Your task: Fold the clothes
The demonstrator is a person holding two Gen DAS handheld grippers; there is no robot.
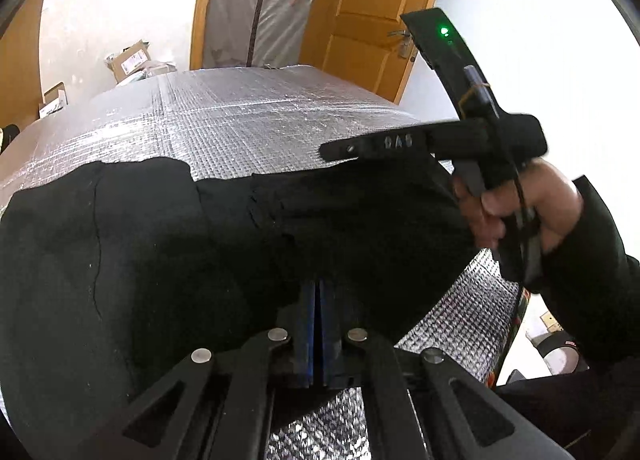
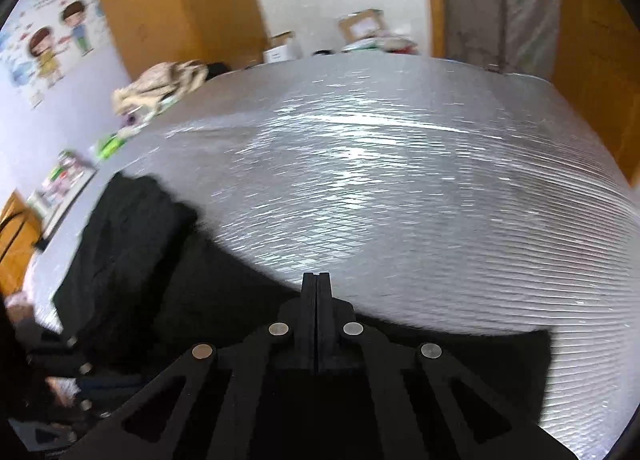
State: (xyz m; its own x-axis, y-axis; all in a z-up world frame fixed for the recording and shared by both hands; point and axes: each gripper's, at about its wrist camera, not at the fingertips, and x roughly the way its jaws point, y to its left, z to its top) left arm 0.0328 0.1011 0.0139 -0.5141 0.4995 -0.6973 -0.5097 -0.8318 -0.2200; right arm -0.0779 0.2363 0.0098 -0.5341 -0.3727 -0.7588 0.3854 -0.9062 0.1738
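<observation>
Garment: the black garment [image 1: 168, 244] lies spread across the near part of the silver-covered worktop [image 1: 248, 116]; in the right wrist view it [image 2: 132, 260] runs from 9 o'clock down to 6 o'clock, with bare foil beyond it toward 12.

Left gripper: your left gripper [image 1: 319, 292] has its fingers pressed together with black cloth bunched around the tips at 6 o'clock. It reads as pinched on the garment's near edge.

Right gripper: your right gripper [image 2: 317, 280] is also closed finger to finger, over the garment's far border. Whether cloth is caught between the tips, you cannot tell; that view is motion-blurred. In the left wrist view it [image 1: 340, 150] sits at 3 o'clock, above the cloth's far edge.

Step in hand: judged from both grippers working the same piece, you are carrying or laying an edge over for a fold.

Next move calls for: keep both pinches level, hold the edge taut between them, and set it square on the layer beneath before you let go.
</observation>
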